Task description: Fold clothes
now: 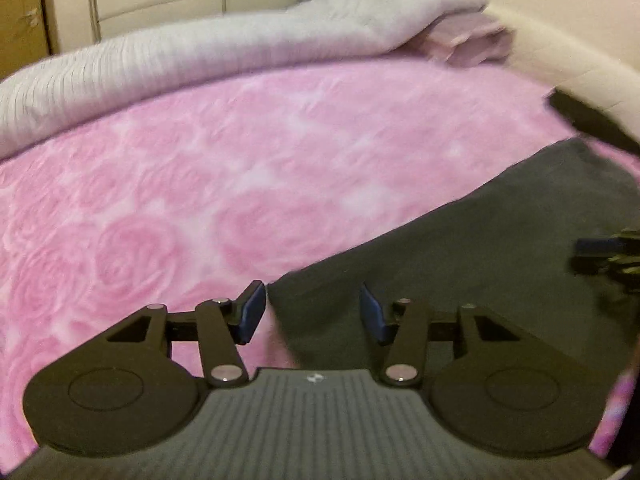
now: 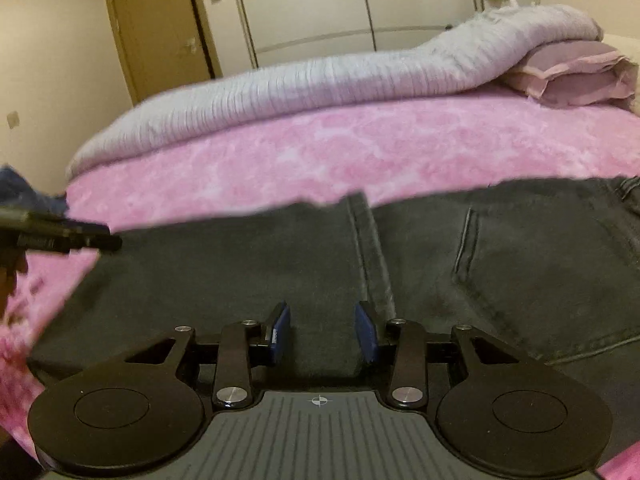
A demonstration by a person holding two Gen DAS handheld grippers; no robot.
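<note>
Dark grey jeans (image 2: 440, 248) lie flat on a pink rose-patterned blanket (image 2: 320, 148), with a seam and a back pocket showing. My right gripper (image 2: 322, 330) is open, low over the jeans near the middle seam. My left gripper (image 1: 312, 312) is open at the left corner of the jeans (image 1: 480, 248), one finger over the blanket (image 1: 200, 168), the other over the denim. The left gripper also shows at the left edge of the right wrist view (image 2: 80, 238), and the right gripper at the right edge of the left wrist view (image 1: 612, 256).
A rolled grey-lilac quilt (image 2: 320, 80) lies along the far side of the bed, with mauve pillows (image 2: 576, 72) at its right end. Wardrobe doors (image 2: 320, 4) and a brown door (image 2: 160, 32) stand behind. A dark item (image 1: 588, 120) lies at the right bed edge.
</note>
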